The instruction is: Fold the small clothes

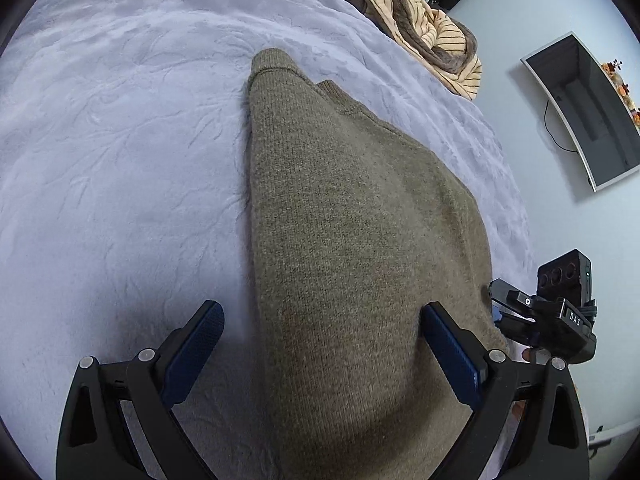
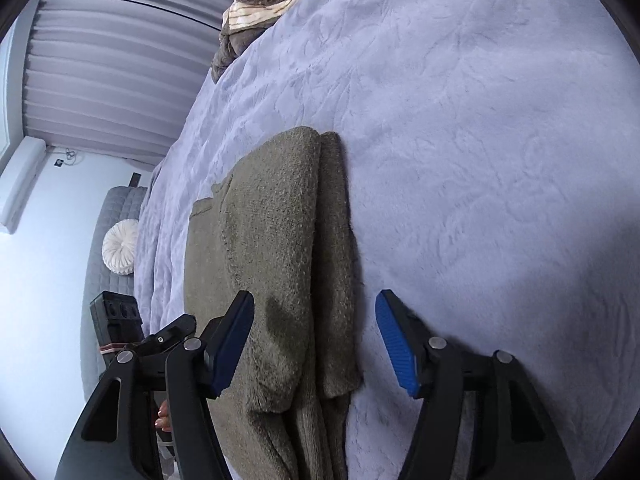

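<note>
A soft, thick olive sweater lies partly folded on the lavender blanket, and both the left gripper and right gripper gape empty over its near hem, probably the best hold on such limp knit.

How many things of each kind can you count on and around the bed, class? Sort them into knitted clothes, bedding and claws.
Knitted clothes: 1, the olive sweater, partly folded.
Bedding: 2, the lavender bedspread and the striped blanket bunched at its far edge.
Claws: 2, the left claw and the right claw, both open over the sweater's near end.
Total: 5
</note>
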Demonstrator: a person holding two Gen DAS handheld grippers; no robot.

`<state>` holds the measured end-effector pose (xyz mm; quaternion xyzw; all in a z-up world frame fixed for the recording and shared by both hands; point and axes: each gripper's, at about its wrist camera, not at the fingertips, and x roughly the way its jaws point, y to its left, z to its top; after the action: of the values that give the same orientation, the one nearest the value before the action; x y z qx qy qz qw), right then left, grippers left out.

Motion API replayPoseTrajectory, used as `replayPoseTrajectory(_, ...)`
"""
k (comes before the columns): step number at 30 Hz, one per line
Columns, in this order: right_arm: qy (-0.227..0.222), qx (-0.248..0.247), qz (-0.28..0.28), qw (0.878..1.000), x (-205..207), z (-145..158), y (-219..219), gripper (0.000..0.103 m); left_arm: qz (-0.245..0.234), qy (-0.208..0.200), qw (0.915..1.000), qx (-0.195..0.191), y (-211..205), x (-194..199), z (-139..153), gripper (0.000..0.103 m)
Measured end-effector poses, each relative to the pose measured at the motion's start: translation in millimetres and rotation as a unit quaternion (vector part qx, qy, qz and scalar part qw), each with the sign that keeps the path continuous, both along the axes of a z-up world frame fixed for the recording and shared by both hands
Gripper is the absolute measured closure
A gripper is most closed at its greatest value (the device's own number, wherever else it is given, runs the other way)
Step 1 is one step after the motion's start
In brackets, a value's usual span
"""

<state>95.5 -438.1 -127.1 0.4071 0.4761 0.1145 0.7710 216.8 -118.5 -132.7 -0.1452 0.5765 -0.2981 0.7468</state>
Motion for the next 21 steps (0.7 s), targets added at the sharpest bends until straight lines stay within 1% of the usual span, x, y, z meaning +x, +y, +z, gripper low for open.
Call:
replayPoseTrajectory(1, 0.000, 0.002, 0.013, 1.000, 6.4, -1.6, 3.1, 0.035, -0.004, -0.001, 1.0000, 0.000, -3.3, 1.0, -0.9, 0.001)
replayPoseTrajectory(4, 0.001, 0.012, 0.064, 0.998, 24.0, -6.1, 19.0, 0.035, -0.020, -0.012, 0.9997, 0.006, -14.6, 3.1, -1.1, 0.001)
replayPoseTrajectory(6, 0.003, -0.001, 0.088, 0.996, 33.9, -11.0, 32.8, 0.036, -0.033, -0.019, 0.9992, 0.012, -23.1, 1.8, 0.1, 0.002)
replayPoseTrajectory(7, 0.002, -0.005, 0.089, 0.996, 35.9, -11.4, 37.1, 0.035, -0.040, -0.024, 0.9988, 0.016, -27.1, -0.1, 1.3, 0.006)
replayPoseTrajectory(8, -0.001, -0.003, 0.086, 0.996, 37.3, -11.1, 40.5, 0.035, -0.046, -0.029, 0.9984, 0.014, -30.1, -2.8, 4.0, 0.013)
replayPoseTrajectory(9, -0.004, 0.002, 0.080, 0.997, 37.5, -10.4, 42.9, 0.039, -0.049, -0.034, 0.9981, 0.017, -31.6, -4.9, 6.6, 0.023)
replayPoseTrajectory(10, -0.008, 0.008, 0.076, 0.997, 36.2, -9.2, 45.7, 0.045, -0.050, -0.042, 0.9977, 0.018, -31.9, -6.9, 9.7, 0.033)
replayPoseTrajectory(11, -0.010, 0.020, 0.076, 0.997, 34.7, -8.7, 47.6, 0.061, -0.053, -0.048, 0.9973, 0.016, -29.7, -8.7, 13.3, 0.039)
replayPoseTrajectory(12, -0.013, 0.038, 0.074, 0.996, 31.7, -7.9, 47.9, 0.066, -0.054, -0.050, 0.9972, 0.012, -26.6, -9.0, 16.5, 0.048)
replayPoseTrajectory(13, -0.021, 0.057, 0.071, 0.996, 25.9, -5.9, 46.5, 0.068, -0.055, -0.047, 0.9974, 0.001, -21.5, -9.4, 19.8, 0.052)
replayPoseTrajectory(16, -0.043, 0.092, 0.069, 0.992, 16.5, 10.1, 51.6, 0.069, -0.049, -0.036, 0.9976, -0.033, -7.3, -13.9, 32.9, 0.054)
replayPoseTrajectory(18, -0.056, 0.113, 0.068, 0.990, 9.5, 24.4, 60.2, 0.069, -0.048, -0.036, 0.9972, -0.043, 0.0, -21.1, 45.3, 0.054)
replayPoseTrajectory(21, -0.070, 0.118, 0.075, 0.988, -3.1, 46.9, 72.4, 0.069, -0.049, -0.046, 0.9964, -0.052, 15.0, -37.6, 65.7, 0.054)
